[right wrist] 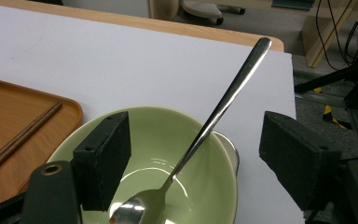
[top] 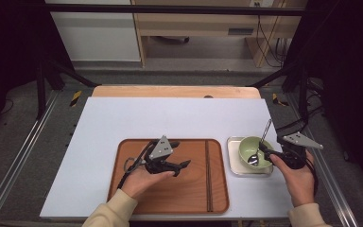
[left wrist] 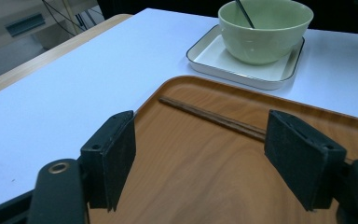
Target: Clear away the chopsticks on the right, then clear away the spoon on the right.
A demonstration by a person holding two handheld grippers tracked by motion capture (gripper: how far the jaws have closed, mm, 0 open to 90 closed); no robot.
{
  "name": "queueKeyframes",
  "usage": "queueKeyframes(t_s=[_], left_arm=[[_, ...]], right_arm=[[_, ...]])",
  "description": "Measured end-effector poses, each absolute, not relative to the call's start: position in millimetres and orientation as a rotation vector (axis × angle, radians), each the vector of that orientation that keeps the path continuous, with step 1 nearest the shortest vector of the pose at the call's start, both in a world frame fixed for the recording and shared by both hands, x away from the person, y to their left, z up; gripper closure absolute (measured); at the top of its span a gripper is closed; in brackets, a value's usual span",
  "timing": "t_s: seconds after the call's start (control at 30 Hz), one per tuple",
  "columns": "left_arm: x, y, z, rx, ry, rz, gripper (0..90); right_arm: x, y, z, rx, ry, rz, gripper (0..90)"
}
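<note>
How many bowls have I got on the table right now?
1. The green bowl sits in the white square dish just right of the wooden tray, with a spoon leaning in it and the right gripper at its rim.

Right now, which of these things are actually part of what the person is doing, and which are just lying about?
In use:
- right tool, open around the spoon
- spoon, leaning in the green bowl
- white dish under the bowl
- left tool, open above the wooden tray
- chopsticks on the tray

Lying about:
- wooden furniture behind the table
- cables on the floor
</note>
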State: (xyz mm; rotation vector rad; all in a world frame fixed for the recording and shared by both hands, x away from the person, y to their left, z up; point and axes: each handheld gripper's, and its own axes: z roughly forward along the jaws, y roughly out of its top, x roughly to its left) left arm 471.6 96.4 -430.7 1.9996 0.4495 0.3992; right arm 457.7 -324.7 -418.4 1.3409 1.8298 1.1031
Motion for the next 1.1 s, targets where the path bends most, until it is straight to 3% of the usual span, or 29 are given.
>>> queueKeyframes(t_s=[0.47, 1.1], left_arm=[[467, 161, -431, 1.914, 0.548, 0.482, 12.6], [450, 254, -422, 1.78, 0.73, 0.648, 9.8]], right_arm=[[470, -332, -408, 1.312, 1.888, 1.081, 29.8], [505, -352, -407, 1.39, 1.987, 1.075, 35.5]])
